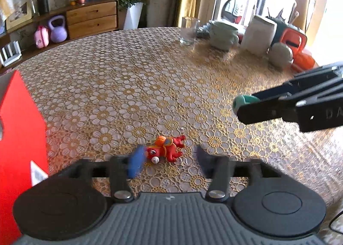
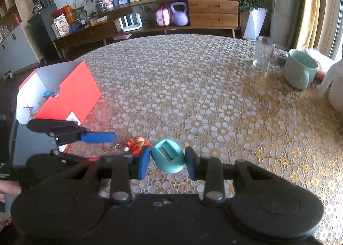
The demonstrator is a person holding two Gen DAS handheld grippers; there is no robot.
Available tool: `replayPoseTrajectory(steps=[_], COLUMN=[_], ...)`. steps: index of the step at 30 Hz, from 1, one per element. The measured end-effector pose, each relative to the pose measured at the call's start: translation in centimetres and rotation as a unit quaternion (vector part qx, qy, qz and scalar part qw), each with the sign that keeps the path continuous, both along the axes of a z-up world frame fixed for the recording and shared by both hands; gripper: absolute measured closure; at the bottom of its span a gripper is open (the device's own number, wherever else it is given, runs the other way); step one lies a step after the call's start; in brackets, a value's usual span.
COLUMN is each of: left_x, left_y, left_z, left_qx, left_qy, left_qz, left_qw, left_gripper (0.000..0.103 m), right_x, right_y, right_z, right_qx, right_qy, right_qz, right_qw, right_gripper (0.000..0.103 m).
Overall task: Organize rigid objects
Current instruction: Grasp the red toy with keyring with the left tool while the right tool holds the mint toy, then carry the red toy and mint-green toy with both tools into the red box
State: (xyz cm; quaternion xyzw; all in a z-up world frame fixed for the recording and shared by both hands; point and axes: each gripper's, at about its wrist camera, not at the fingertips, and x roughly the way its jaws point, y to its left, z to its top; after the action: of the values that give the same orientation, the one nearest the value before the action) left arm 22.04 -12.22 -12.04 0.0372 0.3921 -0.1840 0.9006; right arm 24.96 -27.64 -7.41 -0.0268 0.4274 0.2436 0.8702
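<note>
The right gripper (image 2: 167, 162) has its fingers clamped on a teal egg-shaped sharpener (image 2: 168, 156), held just above the table (image 2: 214, 105). The pads meet it only at its two curved sides, so the grip looks thin: a jolt or a tilt of the wrist could let the smooth shell roll out and drop onto the lace cloth, where it would likely roll on.

The left gripper (image 1: 169, 159) has its fingers apart, with nothing pressed between them. A small red toy figure (image 1: 167, 150) lies on the table between the tips, close to the blue pad at 9 o'clock and clear of the other finger. Closing from here could catch only the head end and flick the toy sideways, or pinch the cloth along with it. The toy is knobbly, so the pads may seat on a limb and let it twist.

The two grippers are near each other: in the right view the left one sits at 9 o'clock of the egg, with the toy just behind. Moving both at once risks a knock that frees the egg.

The red box (image 2: 64, 99) stands open at 10 o'clock, with small things already inside. Carrying the egg there means passing over the left gripper. A glass (image 2: 262, 54) and a mug (image 2: 300, 71) stand far off at 2 o'clock, away from that path.
</note>
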Motion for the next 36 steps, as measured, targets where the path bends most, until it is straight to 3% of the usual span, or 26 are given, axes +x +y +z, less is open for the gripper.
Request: replayPoseTrajectory(steps=[9,15,17,18,21,24,36], left_x=[2.4,2.4,2.3,2.2,2.1,2.1,0.0], left_y=[-1.3,-1.6,-1.7,-1.6,-1.5,-1.7,0.6], left_z=[-2.8,-3.0,-3.0,-2.9,-2.7,-2.5,2.1], left_qx=[0.022,0.029,0.035,0.037,0.036,0.051,0.018], left_qy=[0.01,-0.003,-0.01,-0.013,-0.014,-0.023,-0.032], left_qz=[0.003,0.011,0.016,0.019,0.021,0.029,0.055], left_qw=[0.9997,0.9995,0.9992,0.999,0.9991,0.998,0.9978], left_gripper=[0.031,0.032,0.04,0.049,0.054,0.054,0.055], right_x=[0.8,1.1,1.2,1.1,1.2,1.0,-1.3], right_y=[-0.8,-0.9,-0.9,-0.9,-0.9,-0.7,1.3], right_z=[-1.8,-2.4,-2.6,-2.6,-2.6,-2.5,1.1], right_qx=[0.001,0.0,0.0,0.0,-0.001,-0.002,-0.009], right_qy=[0.015,0.021,0.022,0.022,0.024,0.024,-0.006], right_qz=[-0.004,-0.004,-0.005,-0.005,-0.006,-0.005,0.013], right_qw=[1.0,1.0,1.0,1.0,1.0,1.0,1.0], right_gripper=[0.069,0.069,0.069,0.069,0.069,0.069,0.069])
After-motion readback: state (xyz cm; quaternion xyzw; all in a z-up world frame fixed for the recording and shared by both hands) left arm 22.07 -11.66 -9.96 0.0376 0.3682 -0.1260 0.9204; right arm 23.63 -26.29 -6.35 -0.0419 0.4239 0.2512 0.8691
